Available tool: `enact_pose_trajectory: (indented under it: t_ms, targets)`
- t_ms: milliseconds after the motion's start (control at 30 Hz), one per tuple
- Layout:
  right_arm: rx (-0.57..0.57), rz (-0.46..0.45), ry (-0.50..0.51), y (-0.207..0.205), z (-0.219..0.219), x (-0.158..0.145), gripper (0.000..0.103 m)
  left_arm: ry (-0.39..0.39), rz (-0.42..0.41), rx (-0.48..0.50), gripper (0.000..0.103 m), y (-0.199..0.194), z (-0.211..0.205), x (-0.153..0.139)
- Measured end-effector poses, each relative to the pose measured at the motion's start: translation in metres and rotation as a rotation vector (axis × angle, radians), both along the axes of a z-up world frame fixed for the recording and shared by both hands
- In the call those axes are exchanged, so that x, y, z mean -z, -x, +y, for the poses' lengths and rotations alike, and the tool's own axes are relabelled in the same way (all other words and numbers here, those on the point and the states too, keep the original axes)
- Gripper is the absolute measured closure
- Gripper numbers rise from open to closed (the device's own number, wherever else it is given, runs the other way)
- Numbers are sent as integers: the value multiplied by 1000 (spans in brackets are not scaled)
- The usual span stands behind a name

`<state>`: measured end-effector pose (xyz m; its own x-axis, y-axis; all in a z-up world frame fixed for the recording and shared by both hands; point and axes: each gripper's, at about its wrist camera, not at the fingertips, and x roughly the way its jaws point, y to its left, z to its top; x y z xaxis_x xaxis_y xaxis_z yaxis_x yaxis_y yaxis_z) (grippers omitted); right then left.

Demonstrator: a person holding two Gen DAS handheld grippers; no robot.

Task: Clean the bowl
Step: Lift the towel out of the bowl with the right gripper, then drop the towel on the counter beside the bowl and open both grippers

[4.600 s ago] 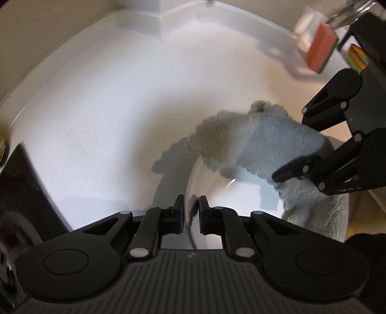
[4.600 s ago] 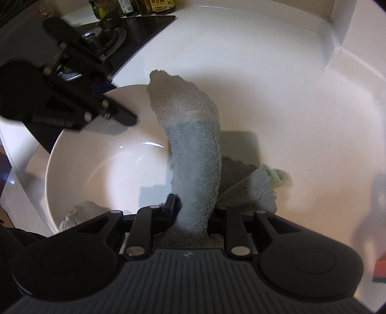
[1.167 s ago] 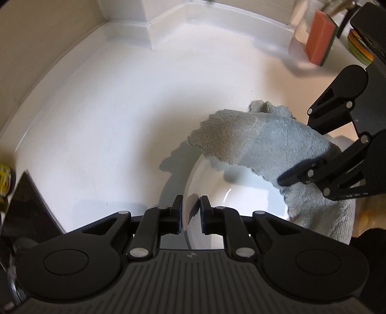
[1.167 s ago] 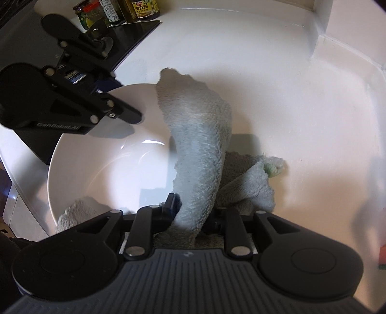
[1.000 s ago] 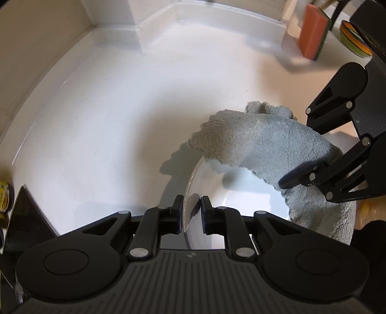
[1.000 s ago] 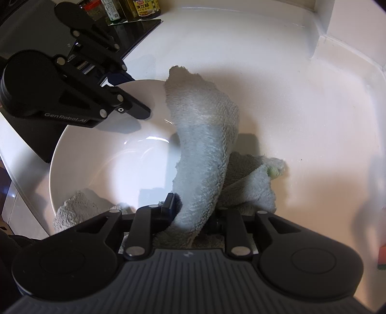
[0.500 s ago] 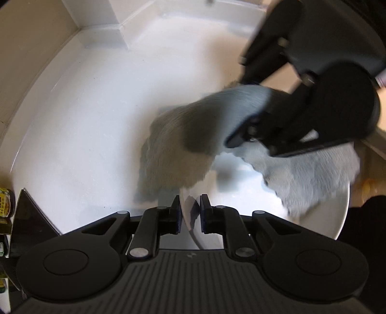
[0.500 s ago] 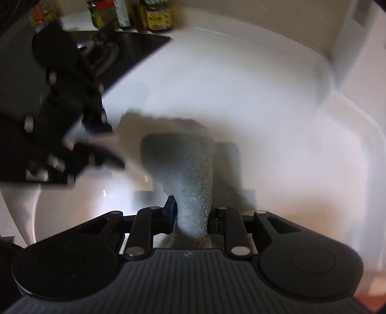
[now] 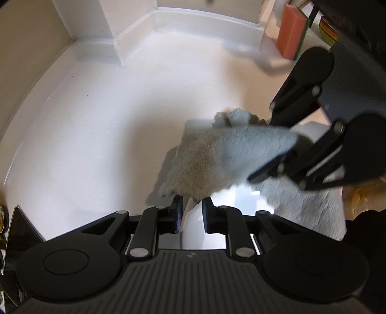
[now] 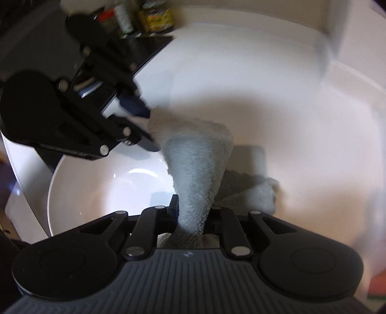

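A white bowl [image 10: 101,190] sits on the white counter [image 9: 96,125]. My left gripper [image 9: 191,212] is shut on the bowl's rim [image 9: 193,217]; it also shows in the right wrist view [image 10: 142,128] at the bowl's far rim. My right gripper [image 10: 193,212] is shut on a grey cloth [image 10: 197,174] that drapes over the bowl's right rim. In the left wrist view the cloth [image 9: 217,157] hangs from my right gripper [image 9: 272,169] over the bowl and reaches my left fingertips.
An orange sponge [image 9: 292,36] stands at the back right by the wall. A black stove top [image 10: 144,48] and several jars [image 10: 154,14] lie beyond the bowl at the far left. The counter's edge runs close to the bowl's left side.
My right gripper has swept the cloth across the bowl toward my left gripper and partly back. The left gripper keeps its hold on the rim. Both views are blurred by motion.
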<state>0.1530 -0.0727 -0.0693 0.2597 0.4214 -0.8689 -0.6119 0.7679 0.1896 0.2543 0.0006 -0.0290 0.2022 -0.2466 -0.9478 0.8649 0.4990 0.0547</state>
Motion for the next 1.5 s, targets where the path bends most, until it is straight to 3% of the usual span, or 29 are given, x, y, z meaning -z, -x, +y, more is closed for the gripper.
enact_pose_trajectory:
  t_ms: [133,267,533,633,667,733,800,1000,1033,1100,1267,1367,1467,1500]
  targets:
    - [73,-67,-82,6,-26,-30,97,-6,-17,-30,86,1,2,5]
    - [142,-190,-86,14,-50,-63,97,3,-30,-74,87,-1,2,6]
    - [253,-367,24,18,-80,-82,97,17,-49,-177,87,-2,6,9]
    - [201,-273,100,10,-79,-64,91,29,-52,-217,87,-4,8,10]
    - [164,-233,147,10,-76,-54,84,38,-53,-226,86,-4,8,9]
    - [76,-181,266,14,-67,-33,82,66,-61,-245,86,-4,10,7]
    - [51,-184,290,22,-70,-29,82,98,-59,-279,86,-5,14,1]
    - [94,-153,1,36,-108,-46,82,162,-127,-375,86,1,36,-13]
    - [111,-162,13,38,-113,-47,82,168,-143,-394,86,10,34,-17]
    - [119,-268,66,47,-119,-55,82,172,-185,-425,86,24,29,-23]
    - [169,-337,-78,42,-150,-74,82,202,-252,-521,86,41,21,-30]
    - [81,-284,-103,40,-156,-69,82,227,-269,-576,86,50,20,-34]
    - [-48,-351,60,42,-144,-63,82,214,-286,-647,86,59,16,-34]
    - [-71,-375,27,43,-147,-66,82,209,-289,-672,86,63,16,-35]
